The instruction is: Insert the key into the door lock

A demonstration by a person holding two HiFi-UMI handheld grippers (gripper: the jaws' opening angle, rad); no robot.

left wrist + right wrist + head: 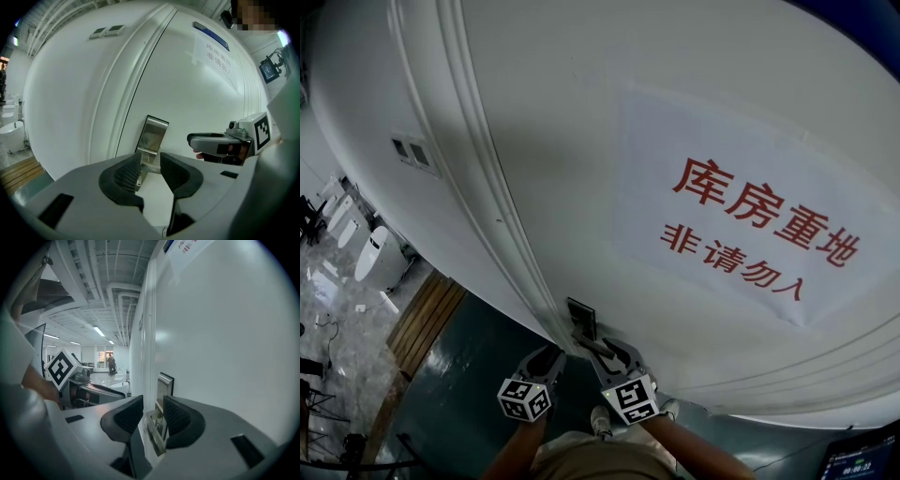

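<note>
One lock plate [152, 135] stands just beyond two grippers' fingertips. The left gripper [150, 161] is narrowly parted, and the right gripper [153, 403] clasps one door handle [157, 432].

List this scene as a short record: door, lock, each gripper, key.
door: white door with a paper sign in red print
lock: metal lock plate near the door's edge
left gripper: left gripper aimed at the foot of the lock plate, fingers apart
right gripper: right gripper with its fingers closed round the metal handle
key: none made out in any view
</note>
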